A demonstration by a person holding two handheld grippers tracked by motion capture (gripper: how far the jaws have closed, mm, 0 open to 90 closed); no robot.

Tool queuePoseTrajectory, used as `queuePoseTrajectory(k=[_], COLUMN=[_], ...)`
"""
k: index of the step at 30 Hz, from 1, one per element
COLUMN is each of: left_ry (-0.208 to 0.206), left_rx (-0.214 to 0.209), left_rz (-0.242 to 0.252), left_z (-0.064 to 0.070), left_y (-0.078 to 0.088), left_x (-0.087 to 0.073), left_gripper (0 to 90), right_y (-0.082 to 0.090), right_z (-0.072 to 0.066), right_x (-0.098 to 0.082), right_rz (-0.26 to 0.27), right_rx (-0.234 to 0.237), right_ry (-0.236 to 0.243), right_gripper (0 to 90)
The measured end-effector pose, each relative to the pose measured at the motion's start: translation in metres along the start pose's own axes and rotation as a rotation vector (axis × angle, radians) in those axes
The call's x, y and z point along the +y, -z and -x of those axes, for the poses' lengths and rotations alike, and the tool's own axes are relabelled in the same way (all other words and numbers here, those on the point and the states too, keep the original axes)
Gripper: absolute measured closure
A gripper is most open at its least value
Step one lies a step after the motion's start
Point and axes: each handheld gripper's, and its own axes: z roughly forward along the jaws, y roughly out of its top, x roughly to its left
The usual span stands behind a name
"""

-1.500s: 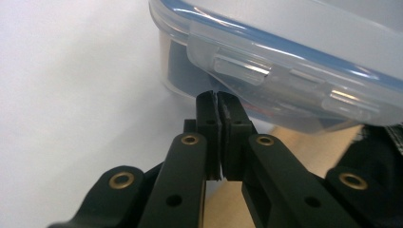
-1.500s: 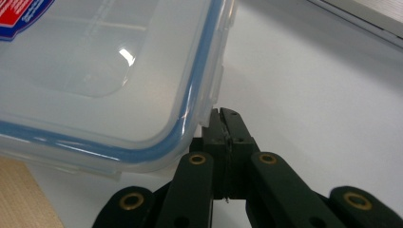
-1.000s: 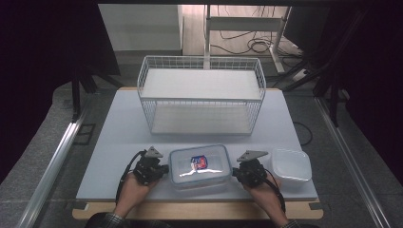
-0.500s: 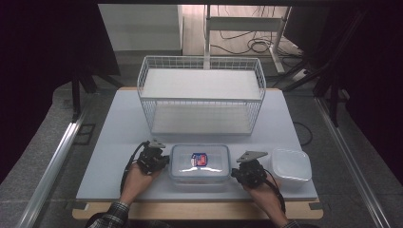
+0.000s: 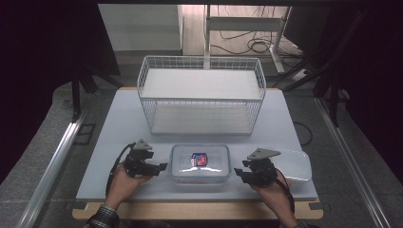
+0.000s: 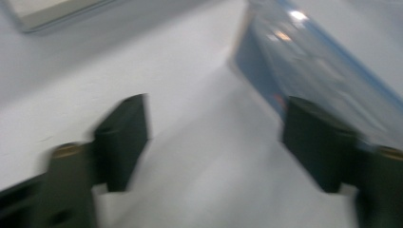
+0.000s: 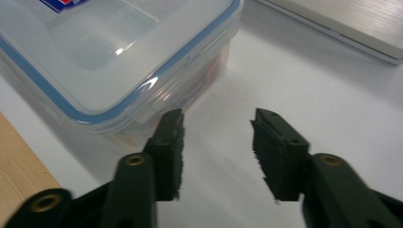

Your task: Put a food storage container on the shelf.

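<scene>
Work in hand: we see a clear lidded container (image 5: 200, 163) with a blue seal and a red-and-blue label lying flat on the bench (image 5: 114, 128), between our two hand-held grippers.

Done so far: the lid sits on the container, flush all round as far as the high view shows; we judge it pressed down and now let go.

Left to do: we judge that the container may be bound for the white wire basket (image 5: 201, 95), which stands beyond it; nothing is in the basket yet. A second clear, shallow container (image 5: 297, 164) lies beyond the right hand.

Left hand-held gripper (image 5: 159, 166): its jaws have just been opening and now stand apart, nothing between them. In the left gripper view, which is blurred, one jaw seems just beside the container's (image 6: 328, 80) side wall, perhaps touching it; we cannot be sure.

Right hand-held gripper (image 5: 237, 172): its jaws have just been opening and stand apart over bare bench. In the right gripper view the container's (image 7: 114, 61) near corner lies just ahead of the left-hand jaw, close but not clamped.

Container's place: directly between the two grippers, its short ends facing their tips, neither gripper holding it.
</scene>
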Motion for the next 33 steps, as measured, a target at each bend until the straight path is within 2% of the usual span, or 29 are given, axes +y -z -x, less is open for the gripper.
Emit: queuePoseTrajectory(k=[1,2,3,4,6,9,10,11,13,14,15,17,20,22,24,25,26,27,33], left_ry=[-0.019,-0.019,-0.013,-0.011,-0.006,-0.001,-0.005,-0.013,-0.027,-0.027,-0.058,-0.069,-0.051,-0.034,-0.018,-0.018,0.009,0.017,0.028], left_rx=[-0.029,-0.029,-0.033,-0.031,-0.053,-0.072,-0.087,-0.114,-0.118,-0.118,-0.1,-0.082,-0.076,-0.104,-0.14,-0.14,-0.188,-0.207,-0.238], left_rz=[0.006,0.006,0.012,0.024,0.045,0.059,0.065,0.076,0.086,0.086,0.079,0.067,0.058,0.052,0.039,0.039,0.042,0.039,-0.004], left_z=[0.0,0.0,0.0,0.0,0.0,0.001,0.002,0.004,0.009,0.009,0.013,0.016,0.019,0.022,0.024,0.024,0.025,0.025,0.028], left_y=[0.007,0.007,0.01,0.015,0.018,0.019,0.019,0.018,0.016,0.016,0.015,0.014,0.014,0.012,0.009,0.009,0.004,0.002,-0.011], left_x=[0.0,0.0,0.001,0.001,0.002,0.002,0.002,0.003,0.006,0.006,0.009,0.013,0.017,0.021,0.023,0.023,0.025,0.026,0.029], left_gripper=[11.4,6.7,6.7,6.3,4.3,9.1,9.1,11.3,11.3,11.4,11.2,10.4,10.1,6.5,4.6,3.0,3.1,3.1,2.8], right_y=[0.002,0.003,0.003,0.005,0.008,0.011,0.011,0.011,0.01,0.01,0.008,0.005,0.0,-0.01,-0.016,-0.016,-0.023,-0.025,-0.04], right_z=[0.001,0.002,0.002,0.003,0.003,0.003,0.003,0.003,0.002,0.002,0.001,-0.001,-0.002,-0.002,-0.004,-0.004,-0.005,-0.006,-0.003], right_x=[0.0,0.001,0.001,0.002,0.004,0.008,0.008,0.01,0.013,0.013,0.017,0.021,0.026,0.034,0.037,0.037,0.04,0.04,0.039], right_rz=[0.007,0.016,0.016,0.027,0.045,0.068,0.068,0.086,0.099,0.099,0.103,0.089,0.08,0.048,0.028,0.028,0.007,0.0,-0.048], right_rx=[0.002,0.005,0.005,0.006,0.007,0.025,0.025,0.043,0.074,0.074,0.094,0.109,0.121,0.162,0.183,0.183,0.2,0.212,0.281], right_ry=[-0.001,0.002,0.002,0.003,0.0,-0.002,-0.002,-0.003,-0.009,-0.009,-0.009,-0.01,-0.017,-0.036,-0.044,-0.044,-0.05,-0.054,-0.122], right_gripper=[46.1,41.8,41.8,36.3,31.8,26.6,26.6,22.9,20.4,20.4,17.4,14.1,12.4,7.8,5.5,5.5,4.0,3.9,4.9])
